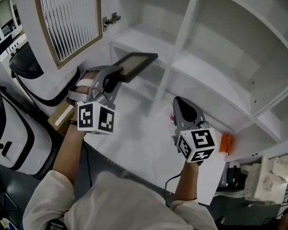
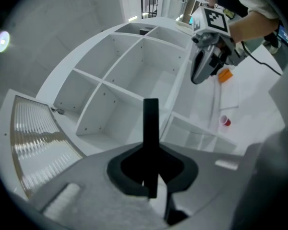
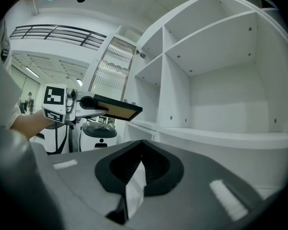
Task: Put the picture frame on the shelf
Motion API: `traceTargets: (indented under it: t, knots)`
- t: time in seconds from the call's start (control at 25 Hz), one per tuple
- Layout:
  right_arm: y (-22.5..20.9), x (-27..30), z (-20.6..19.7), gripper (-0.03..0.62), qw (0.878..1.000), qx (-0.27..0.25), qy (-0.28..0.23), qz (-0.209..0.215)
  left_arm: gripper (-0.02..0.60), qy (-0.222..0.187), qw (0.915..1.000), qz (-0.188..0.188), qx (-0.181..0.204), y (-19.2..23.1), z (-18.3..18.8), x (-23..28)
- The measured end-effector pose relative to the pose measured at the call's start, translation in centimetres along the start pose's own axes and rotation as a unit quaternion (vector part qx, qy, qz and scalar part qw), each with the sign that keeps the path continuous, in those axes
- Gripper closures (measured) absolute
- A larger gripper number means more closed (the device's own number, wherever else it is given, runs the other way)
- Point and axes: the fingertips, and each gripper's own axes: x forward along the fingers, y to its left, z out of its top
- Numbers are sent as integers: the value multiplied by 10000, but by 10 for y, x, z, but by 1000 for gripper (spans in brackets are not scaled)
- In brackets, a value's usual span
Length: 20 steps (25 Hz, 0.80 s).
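1. Over the white bench (image 1: 134,143), in front of the shelf (image 1: 201,73): the left claw (image 1: 116,75) is clamped on one end of the picture frame (image 1: 137,63). The dark rim is pinched edge-on between the jaws.
2. The frame is in the air, lying nearly flat, with its free end pointing at the shelf. It is close to the upright divider (image 1: 169,68) but not inside any compartment, and it touches nothing but the claw.
3. The right claw (image 1: 180,103) hangs low over the bench, well to the right of the frame. Its jaws are together with nothing between them.
4. Step in hand, as I judge it: carrying the frame to the shelf. It is gripped and lifted, and placing is not yet done.
5. The next move likely calls for:
   - reaching forward into a compartment;
   - turning the frame towards upright so it can stand or lean on the back wall;
   - keeping its corners off the divider and the board above;
   - loosening the grip only once it rests.
6. Risk: held at one end only, the frame could swing or tip on release.
7. Containers: every shelf compartment in sight is bare white.
8. The cupboard door (image 1: 69,20) with ribbed glass stands open at left.
9. On the bench:
   - a small orange thing (image 1: 225,143) near the right claw, which I cannot identify;
   - a tiny red cup (image 2: 225,121).
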Motion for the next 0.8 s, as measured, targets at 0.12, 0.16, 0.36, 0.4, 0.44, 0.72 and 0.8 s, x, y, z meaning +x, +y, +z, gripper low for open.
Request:
traceTargets:
  t: [0.12, 0.16, 0.36, 0.4, 0.44, 0.72, 0.8]
  knots:
    - [1, 7, -4, 588, 10000, 24, 48, 6, 560, -12, 9997, 89, 232, 3, -2, 7]
    - [2, 9, -6, 588, 10000, 29, 69, 16, 560, -4, 9994, 124, 322, 4, -3, 10]
    - [0, 18, -10, 588, 9999, 47, 141, 36, 560, -41, 9982, 154, 572, 11, -4, 26]
    - [-1, 19, -11, 588, 9999, 56, 156, 29, 560, -52, 9979, 134, 629, 11, -4, 29]
    - [-1, 19, -13, 588, 9998, 68, 170, 15, 560, -70, 9976, 107, 678, 11, -3, 32]
    - [-6, 27, -19, 588, 9996, 111, 253, -67, 560, -126, 9950, -59, 992, 6, -7, 50]
    - [-8, 29, -21, 588, 9995, 119, 284, -92, 560, -126, 9945, -87, 1038, 6, -9, 54]
